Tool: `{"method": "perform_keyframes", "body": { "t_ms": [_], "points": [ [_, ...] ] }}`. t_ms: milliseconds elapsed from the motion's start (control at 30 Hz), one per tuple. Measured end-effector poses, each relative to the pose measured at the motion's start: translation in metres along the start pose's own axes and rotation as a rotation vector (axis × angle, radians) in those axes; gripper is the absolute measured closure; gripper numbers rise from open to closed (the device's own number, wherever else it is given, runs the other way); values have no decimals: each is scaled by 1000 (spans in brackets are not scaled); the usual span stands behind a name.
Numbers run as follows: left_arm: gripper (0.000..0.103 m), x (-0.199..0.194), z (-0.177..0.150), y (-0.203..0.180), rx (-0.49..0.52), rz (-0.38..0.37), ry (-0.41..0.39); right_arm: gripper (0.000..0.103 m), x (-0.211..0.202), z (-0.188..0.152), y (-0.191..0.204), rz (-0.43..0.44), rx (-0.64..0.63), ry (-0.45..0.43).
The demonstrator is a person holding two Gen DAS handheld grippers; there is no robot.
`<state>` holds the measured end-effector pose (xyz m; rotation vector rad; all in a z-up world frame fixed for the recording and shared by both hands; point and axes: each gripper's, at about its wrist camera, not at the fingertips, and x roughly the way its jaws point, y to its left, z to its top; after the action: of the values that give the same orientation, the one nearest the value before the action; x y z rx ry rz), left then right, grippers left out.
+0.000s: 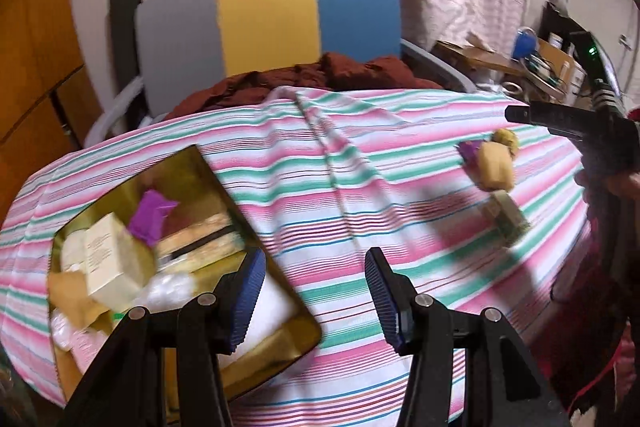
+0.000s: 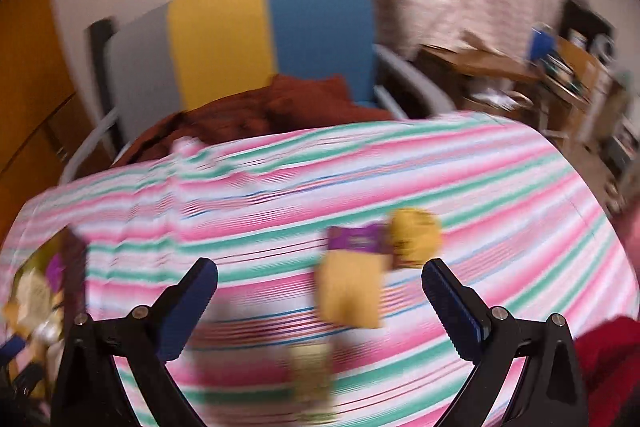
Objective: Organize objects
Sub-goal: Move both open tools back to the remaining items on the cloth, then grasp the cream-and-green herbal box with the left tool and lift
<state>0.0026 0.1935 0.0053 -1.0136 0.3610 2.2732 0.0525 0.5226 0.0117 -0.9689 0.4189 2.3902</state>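
A gold tin tray (image 1: 296, 343) lies at the left on the striped cloth, holding a cream box (image 1: 110, 257), a purple packet (image 1: 152, 217) and several other small items. My left gripper (image 1: 316, 295) hangs open beside the tray's right edge, holding nothing. On the cloth to the right lie a yellow packet (image 1: 496, 167), a purple packet (image 1: 470, 151), a yellow round thing (image 1: 506, 139) and a green-edged packet (image 1: 508, 217). In the blurred right wrist view my right gripper (image 2: 320, 303) is open above the yellow packet (image 2: 352, 291), purple packet (image 2: 354, 239) and greenish packet (image 2: 312, 371).
A table under a pink, green and white striped cloth (image 1: 320, 187) fills the foreground. Behind it stands a chair with a grey, yellow and blue back (image 1: 264, 19) and a dark red cloth (image 1: 312, 75) on it. A cluttered desk (image 1: 540, 63) sits far right.
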Motion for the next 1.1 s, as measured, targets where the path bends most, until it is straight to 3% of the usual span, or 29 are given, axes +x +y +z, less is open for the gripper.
{"method": "perform_keyframes", "body": {
  "t_ms": [167,267,700,800,1100],
  "points": [
    [51,18,10,-31,53,-66,33,0,15,-3,-64,-20,278,16],
    [51,34,15,-57,96,-126,59,0,18,-6,-81,0,370,28],
    [51,110,47,-153,140,-404,197,0,21,-13,-105,70,530,48],
    [45,125,52,-167,137,-425,223,0,22,-14,-106,72,538,53],
    [45,163,54,-200,143,-436,294,0,29,-14,-107,69,538,75]
  ]
}}
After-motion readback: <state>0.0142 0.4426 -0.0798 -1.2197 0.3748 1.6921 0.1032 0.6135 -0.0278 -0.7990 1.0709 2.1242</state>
